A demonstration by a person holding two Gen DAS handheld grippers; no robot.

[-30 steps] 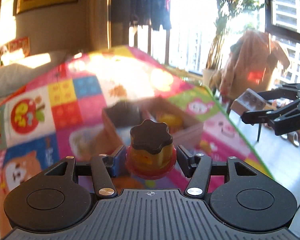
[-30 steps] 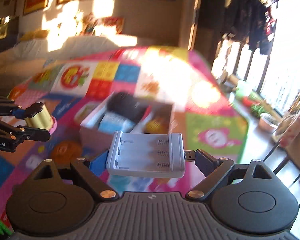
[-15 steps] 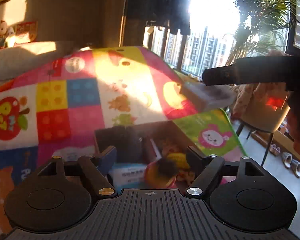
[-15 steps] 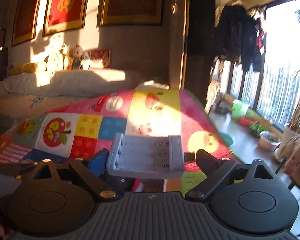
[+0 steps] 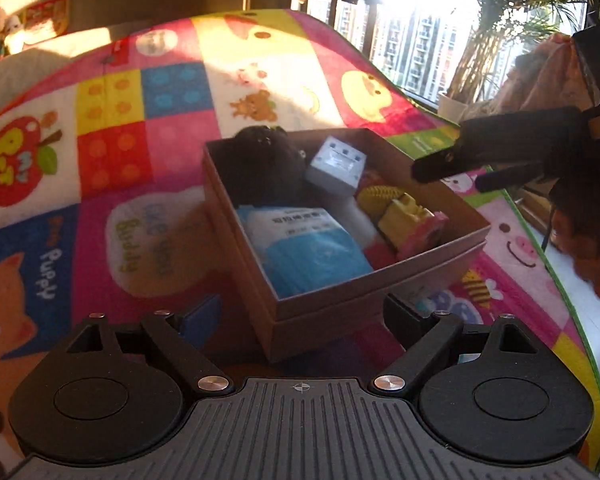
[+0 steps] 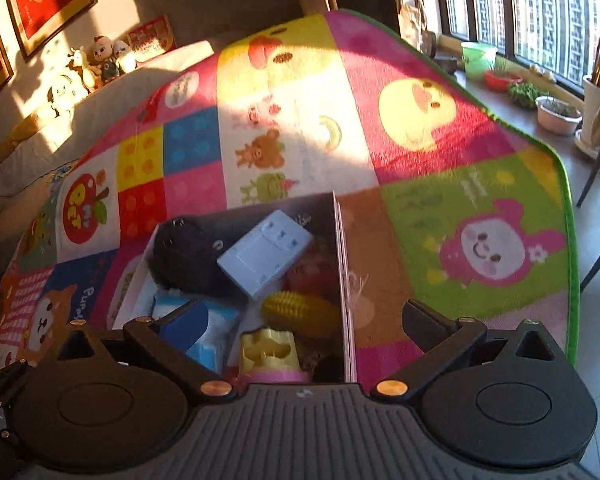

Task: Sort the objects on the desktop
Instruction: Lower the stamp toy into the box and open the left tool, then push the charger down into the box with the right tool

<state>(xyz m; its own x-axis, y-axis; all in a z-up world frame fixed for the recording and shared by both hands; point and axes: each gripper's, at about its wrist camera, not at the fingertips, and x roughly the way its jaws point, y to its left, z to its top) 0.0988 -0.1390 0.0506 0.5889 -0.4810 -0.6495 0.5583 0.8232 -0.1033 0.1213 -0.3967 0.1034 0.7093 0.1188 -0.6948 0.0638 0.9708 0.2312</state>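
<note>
Sunlit mat [image 6: 440, 168] bears the box [image 5: 380, 280]; only the right wrist view shows potted plants [image 6: 560, 114]; both jaws gape empty.

You're looking at a counter covered by a play mat [image 5: 148, 96], patchwork squares in pink, yellow, blue and green with cartoon animals and an apple. Directly on the mat sits one brown box [image 5: 320, 320], open at the top, square-sided. Sunlight falls across the mat's far half. The mat's green edge [image 6: 568, 216] curls down on your right.
</note>
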